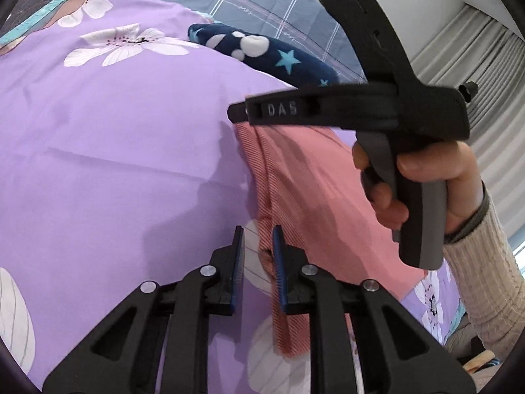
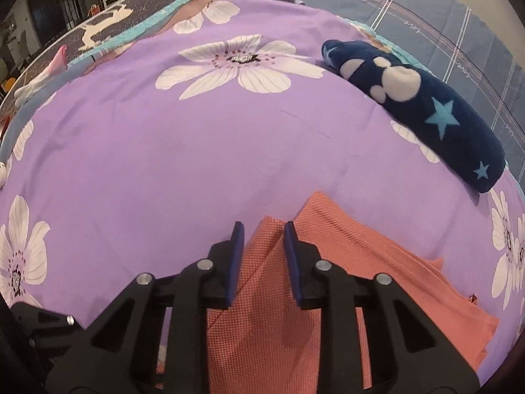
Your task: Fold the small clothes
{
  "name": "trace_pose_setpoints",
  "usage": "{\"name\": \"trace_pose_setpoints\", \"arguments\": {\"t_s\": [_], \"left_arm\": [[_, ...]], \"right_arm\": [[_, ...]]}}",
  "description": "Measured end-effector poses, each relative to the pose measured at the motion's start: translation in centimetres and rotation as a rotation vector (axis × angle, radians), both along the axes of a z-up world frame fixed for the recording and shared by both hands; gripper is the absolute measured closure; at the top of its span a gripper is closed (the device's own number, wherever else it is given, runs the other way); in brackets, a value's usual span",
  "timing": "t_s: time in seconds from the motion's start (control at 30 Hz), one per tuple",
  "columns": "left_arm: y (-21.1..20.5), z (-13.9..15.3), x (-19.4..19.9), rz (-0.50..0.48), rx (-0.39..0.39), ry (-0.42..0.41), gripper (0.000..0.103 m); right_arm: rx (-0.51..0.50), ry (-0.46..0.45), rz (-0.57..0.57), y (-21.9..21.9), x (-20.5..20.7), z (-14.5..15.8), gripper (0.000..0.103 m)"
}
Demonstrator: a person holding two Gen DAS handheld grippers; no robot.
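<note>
Both claws gape: left gripper [image 1: 258, 249] straddles the coral garment's [image 1: 305, 177] edge, right gripper [image 2: 264, 246] its raised fold over the bedsheet [image 2: 197, 164]. Light, limp cloth; pinch the edges.

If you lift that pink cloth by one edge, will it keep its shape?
Probably not. The pink cloth already lies in soft folds on the purple sheet, so it likely droops. It looks thin and woven, probably light, and might slide between the fingers.

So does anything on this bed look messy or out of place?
Only the pink cloth: it lies rumpled on the purple flowered sheet, one part bunched into a ridge between the right gripper's open fingers. The dark blue starry bundle looks neatly folded. Nothing seems torn or spilled.
</note>
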State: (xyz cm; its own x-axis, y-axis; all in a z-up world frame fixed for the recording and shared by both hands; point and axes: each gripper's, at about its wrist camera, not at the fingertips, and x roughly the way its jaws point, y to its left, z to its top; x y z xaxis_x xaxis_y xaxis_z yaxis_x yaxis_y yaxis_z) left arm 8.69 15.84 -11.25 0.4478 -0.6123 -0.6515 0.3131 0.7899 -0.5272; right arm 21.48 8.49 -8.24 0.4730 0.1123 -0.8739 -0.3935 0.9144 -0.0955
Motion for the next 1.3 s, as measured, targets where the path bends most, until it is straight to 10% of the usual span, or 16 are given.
{"name": "trace_pose_setpoints", "arguments": {"t_s": [0.7,0.83,1.07,1.3], "left_arm": [[-1.1,-0.2,0.4,-0.082,-0.017,0.003,0.076],[-1.0,-0.1,0.5,-0.069,-0.025,-0.006,0.098],[-1.6,1.0,-2.2,-0.045,0.129,-0.075,0.102],[1.3,0.3,-2.9,-0.010,0.044,-0.022,0.103]], "right_arm": [[-0.018,-0.006,-0.011,0.1,0.0,-0.8,0.072],[0.006,-0.038,-0.030,-0.2,0.2,-0.4,0.099],[0.088,-0.038,-0.078,-1.2,1.0,0.2,0.100],[0.200,-0.019,-0.079,-2.2,1.0,0.4,0.092]]}}
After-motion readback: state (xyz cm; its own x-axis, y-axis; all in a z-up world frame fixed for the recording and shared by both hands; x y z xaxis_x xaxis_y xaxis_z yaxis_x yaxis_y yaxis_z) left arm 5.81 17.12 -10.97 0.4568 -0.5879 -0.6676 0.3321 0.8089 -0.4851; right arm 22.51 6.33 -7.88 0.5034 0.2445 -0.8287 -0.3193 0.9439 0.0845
